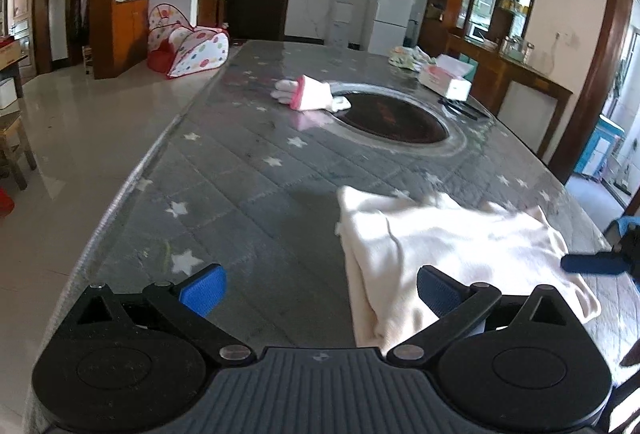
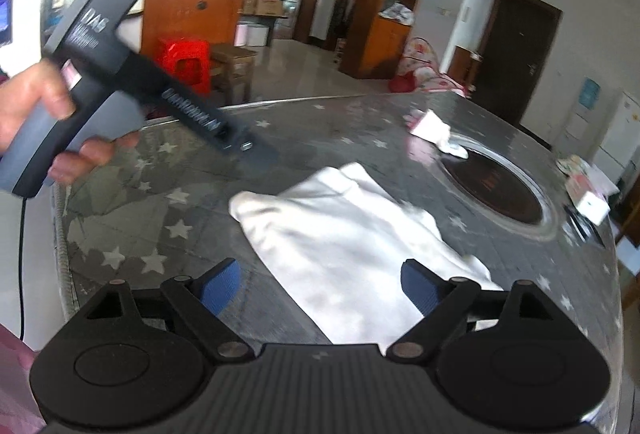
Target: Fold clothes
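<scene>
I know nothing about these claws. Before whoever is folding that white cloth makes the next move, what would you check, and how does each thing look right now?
1. Left claw open, nothing between its pads: ok.
2. Right claw open, not pinching the cloth: ok.
3. Cloth lying folded on the table: ok, though its edges look uneven.
4. Cloth clear of the dark round plate: ok.
5. Pink and white glove away from the cloth: ok.
6. Whether the fold is finished and neat underneath: cannot tell.
</scene>
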Action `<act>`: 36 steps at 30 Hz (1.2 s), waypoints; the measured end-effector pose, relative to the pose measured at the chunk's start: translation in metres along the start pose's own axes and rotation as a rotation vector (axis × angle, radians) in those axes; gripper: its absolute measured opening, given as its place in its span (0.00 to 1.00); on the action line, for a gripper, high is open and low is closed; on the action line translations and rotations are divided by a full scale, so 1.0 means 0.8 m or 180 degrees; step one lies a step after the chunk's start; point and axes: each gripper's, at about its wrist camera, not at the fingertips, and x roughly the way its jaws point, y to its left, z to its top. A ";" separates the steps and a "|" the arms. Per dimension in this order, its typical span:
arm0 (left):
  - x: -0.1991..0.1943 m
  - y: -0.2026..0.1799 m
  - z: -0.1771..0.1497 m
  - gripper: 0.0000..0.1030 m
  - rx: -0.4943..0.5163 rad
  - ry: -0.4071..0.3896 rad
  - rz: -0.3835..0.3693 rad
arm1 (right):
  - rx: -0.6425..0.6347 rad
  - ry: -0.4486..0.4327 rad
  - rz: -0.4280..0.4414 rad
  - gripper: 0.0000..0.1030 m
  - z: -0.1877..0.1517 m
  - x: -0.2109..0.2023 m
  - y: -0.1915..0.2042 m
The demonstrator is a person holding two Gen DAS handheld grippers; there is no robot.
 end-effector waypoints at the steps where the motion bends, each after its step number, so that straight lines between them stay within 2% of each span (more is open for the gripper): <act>1: 0.001 0.002 0.003 1.00 -0.0012 -0.0001 0.0000 | -0.0038 0.0008 0.0020 0.82 0.003 0.004 0.004; 4: 0.004 0.006 0.008 1.00 -0.0049 0.0026 -0.0002 | -0.0142 0.0022 0.0071 0.76 0.011 0.019 0.015; 7: 0.008 0.009 0.011 1.00 -0.0096 0.0066 -0.0040 | -0.0258 0.0043 0.0131 0.64 0.018 0.034 0.028; 18: 0.029 0.024 0.020 1.00 -0.0501 0.0323 -0.0304 | -0.0617 0.0108 0.0210 0.46 0.031 0.086 0.063; 23: 0.041 0.033 0.020 1.00 -0.0846 0.0478 -0.0473 | -0.0494 0.0094 0.0177 0.22 0.030 0.096 0.054; 25: 0.046 0.036 0.019 1.00 -0.0989 0.0533 -0.0545 | -0.0358 0.0038 0.0209 0.17 0.031 0.090 0.045; 32: 0.062 0.032 0.017 1.00 -0.1385 0.0721 -0.0747 | 0.0114 -0.0161 0.0318 0.14 0.037 0.063 0.013; 36: 0.074 0.029 0.017 0.98 -0.1666 0.0807 -0.0892 | 0.0255 -0.0245 0.0344 0.14 0.038 0.050 0.000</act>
